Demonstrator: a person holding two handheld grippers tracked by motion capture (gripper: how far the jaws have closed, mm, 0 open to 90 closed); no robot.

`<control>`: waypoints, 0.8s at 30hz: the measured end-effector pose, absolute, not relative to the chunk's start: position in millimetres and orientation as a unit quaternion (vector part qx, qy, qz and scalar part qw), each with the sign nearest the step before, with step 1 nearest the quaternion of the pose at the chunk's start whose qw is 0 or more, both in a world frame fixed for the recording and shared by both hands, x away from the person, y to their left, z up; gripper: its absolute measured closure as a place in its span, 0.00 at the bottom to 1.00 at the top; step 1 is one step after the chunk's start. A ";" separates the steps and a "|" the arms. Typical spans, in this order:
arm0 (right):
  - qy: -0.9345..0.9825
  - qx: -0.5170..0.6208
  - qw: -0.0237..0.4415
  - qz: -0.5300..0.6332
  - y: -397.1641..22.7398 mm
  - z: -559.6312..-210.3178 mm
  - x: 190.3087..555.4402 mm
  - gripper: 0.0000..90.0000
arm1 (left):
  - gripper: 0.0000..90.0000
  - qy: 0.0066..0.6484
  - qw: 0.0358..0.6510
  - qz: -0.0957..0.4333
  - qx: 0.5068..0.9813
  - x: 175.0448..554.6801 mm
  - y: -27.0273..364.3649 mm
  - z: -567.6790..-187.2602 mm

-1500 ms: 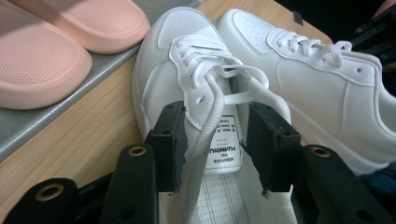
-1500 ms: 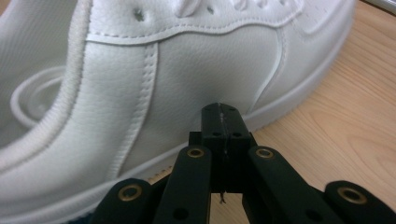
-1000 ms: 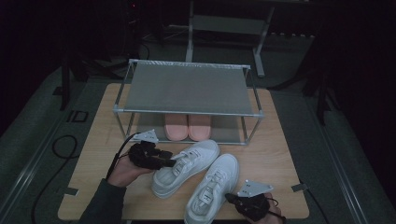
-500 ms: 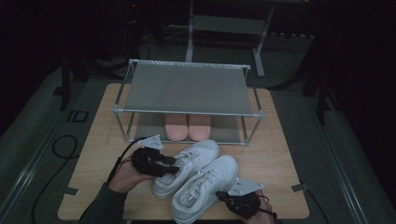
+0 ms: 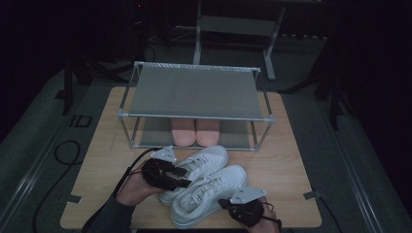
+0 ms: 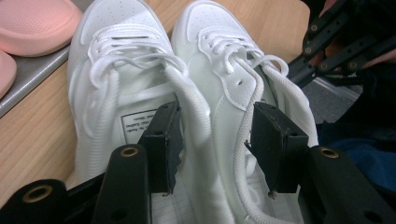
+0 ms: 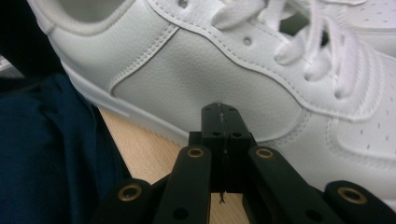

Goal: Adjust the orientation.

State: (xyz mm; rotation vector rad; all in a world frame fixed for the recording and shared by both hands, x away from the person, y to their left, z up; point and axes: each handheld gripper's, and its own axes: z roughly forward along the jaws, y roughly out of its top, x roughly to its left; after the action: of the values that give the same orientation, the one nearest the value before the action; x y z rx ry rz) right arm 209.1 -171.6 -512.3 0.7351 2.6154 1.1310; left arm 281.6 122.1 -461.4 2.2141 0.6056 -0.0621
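Two white lace-up sneakers lie side by side on the wooden table (image 5: pixel 291 155), the left sneaker (image 5: pixel 206 159) (image 6: pixel 121 56) and the right sneaker (image 5: pixel 218 187) (image 6: pixel 219 37) (image 7: pixel 201 65). My left gripper (image 5: pixel 186 177) (image 6: pixel 217 135) reaches over their heels, one jaw inside each shoe's opening, with the two adjoining inner walls between them. Its jaws have just been opening, and the pads (image 6: pixel 163 135) look slack on the walls. My right gripper (image 5: pixel 225 203) (image 7: pixel 222 116) is shut with nothing in it, its tips against the right sneaker's outer side.
A metal-frame shoe rack (image 5: pixel 194 92) stands at the back of the table, with a pair of pink slippers (image 5: pixel 194 132) (image 6: pixel 32 23) on its lower shelf. A blue sleeve (image 7: pixel 46 154) lies beside the right gripper near the table's front edge.
The right sneaker has slid left until it lies against the left one, with the right gripper following at its side. The left gripper has shifted slightly toward the shoes' heels.
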 end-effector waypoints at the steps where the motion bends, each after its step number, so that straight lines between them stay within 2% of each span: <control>1: 0.884 0.249 0.098 0.384 -171.6 -512.1 208.8 1.00 | 0.58 0.239 0.410 -0.024 0.880 281.1 122.0 -461.2; 10: 0.874 0.262 0.117 0.392 -185.8 -505.8 208.2 1.00 | 0.55 0.241 0.401 -0.014 0.883 274.6 116.9 -461.3; 18: 0.861 0.299 0.140 0.388 -208.2 -508.0 209.2 0.83 | 0.51 0.258 0.386 -0.013 0.886 271.4 107.5 -462.5; 24: 0.850 0.322 0.147 0.389 -220.9 -508.6 209.4 0.77 | 0.51 0.255 0.379 0.005 0.889 268.3 104.7 -462.6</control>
State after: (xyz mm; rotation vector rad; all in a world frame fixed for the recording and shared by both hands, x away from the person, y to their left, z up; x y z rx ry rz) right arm 209.4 -220.9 -508.6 0.9272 2.4461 1.1199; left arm 268.3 104.7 -462.6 2.2718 0.6505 0.0125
